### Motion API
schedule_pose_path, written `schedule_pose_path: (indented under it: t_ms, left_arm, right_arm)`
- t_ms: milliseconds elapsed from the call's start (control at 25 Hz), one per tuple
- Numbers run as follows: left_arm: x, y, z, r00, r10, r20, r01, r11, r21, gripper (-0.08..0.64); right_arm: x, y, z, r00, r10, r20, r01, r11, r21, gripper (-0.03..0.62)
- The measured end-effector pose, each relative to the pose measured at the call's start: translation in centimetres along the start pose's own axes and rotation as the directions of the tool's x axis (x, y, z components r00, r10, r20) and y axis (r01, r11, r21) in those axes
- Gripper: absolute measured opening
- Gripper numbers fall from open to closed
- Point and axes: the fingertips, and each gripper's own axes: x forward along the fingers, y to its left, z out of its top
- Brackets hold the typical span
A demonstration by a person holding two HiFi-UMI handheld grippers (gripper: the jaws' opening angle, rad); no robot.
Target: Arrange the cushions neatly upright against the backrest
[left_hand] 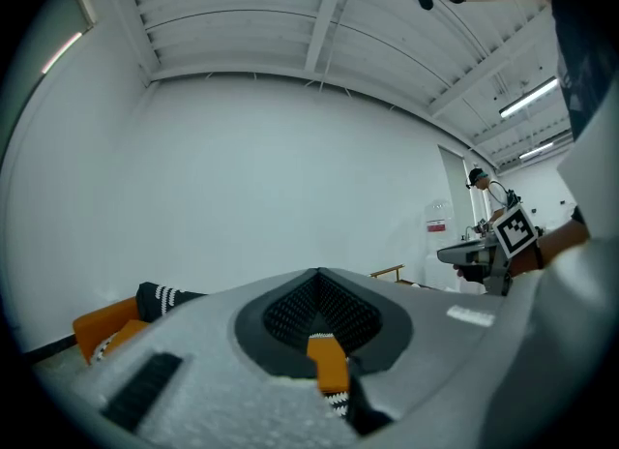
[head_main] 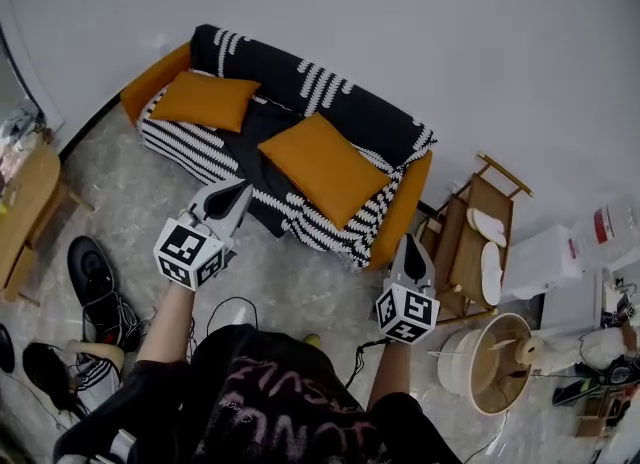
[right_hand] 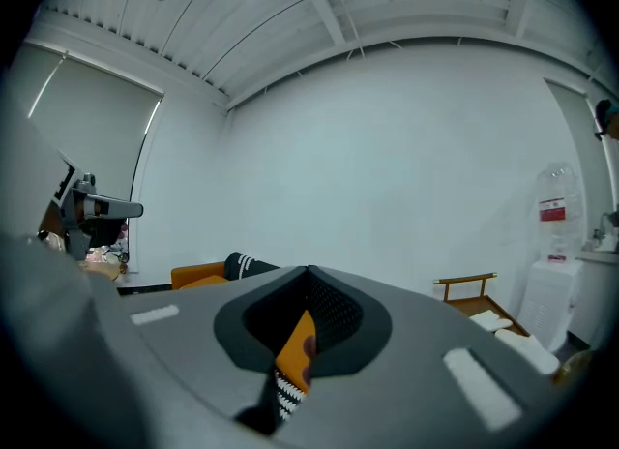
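Note:
An orange sofa (head_main: 405, 202) with a black and white striped throw (head_main: 300, 82) stands against the white wall. One orange cushion (head_main: 205, 100) lies on the seat by the sofa's left arm. A larger orange cushion (head_main: 322, 167) lies tilted on the right half of the seat. My left gripper (head_main: 238, 190) is held shut in front of the sofa's middle, short of the seat edge, with nothing in it. My right gripper (head_main: 409, 244) is shut and empty too, in front of the sofa's right arm. Both gripper views show closed jaws, the left gripper (left_hand: 319, 278) and the right gripper (right_hand: 309, 273), with the sofa (right_hand: 208, 273) low behind them.
A wooden shoe rack (head_main: 468, 214) with white slippers stands right of the sofa, beside a white appliance (head_main: 545, 262) and a round wooden tub (head_main: 490, 362). Shoes (head_main: 95, 282) and a small wooden table (head_main: 25, 207) are at the left. A cable (head_main: 235, 304) lies on the floor.

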Motion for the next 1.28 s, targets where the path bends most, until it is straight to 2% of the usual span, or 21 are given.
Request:
schedule_pose_path:
  t_ms: [280,640,840,1040,1280]
  left_arm:
    - [-1.0,3.0,-1.6,1.000,-0.021,-0.013,0.020,0.999,-0.040,0.000]
    - [3.7,4.6,-3.3,0.998,-0.056,-0.038,0.054,0.997,-0.053,0.000]
    - [9.3,6.7,-5.1,0.995,-0.054,-0.079,0.049,0.997,-0.062,0.000]
    - [17.0,9.3,-6.7,0.990,-0.041,-0.137,0.031,0.997,-0.068,0.000]
    - [27.0,11.9,-9.1,0.974,-0.008,-0.227,-0.009,0.997,-0.074,0.000]
  right_arm:
    - [0.0,2.5,-1.1,0.999,-0.031,-0.038,0.031,1.000,-0.002,0.015]
    - [3.9,0.3,-2.1,0.995,-0.091,-0.034,0.092,0.996,0.022,0.015]
    - [9.6,-2.3,-4.0,0.994,-0.096,-0.060,0.100,0.993,0.058,0.015]
    - [16.8,-7.4,-5.2,0.989,-0.125,-0.082,0.133,0.987,0.096,0.015]
    - [25.8,-13.8,-8.1,0.982,-0.102,-0.159,0.123,0.984,0.127,0.014]
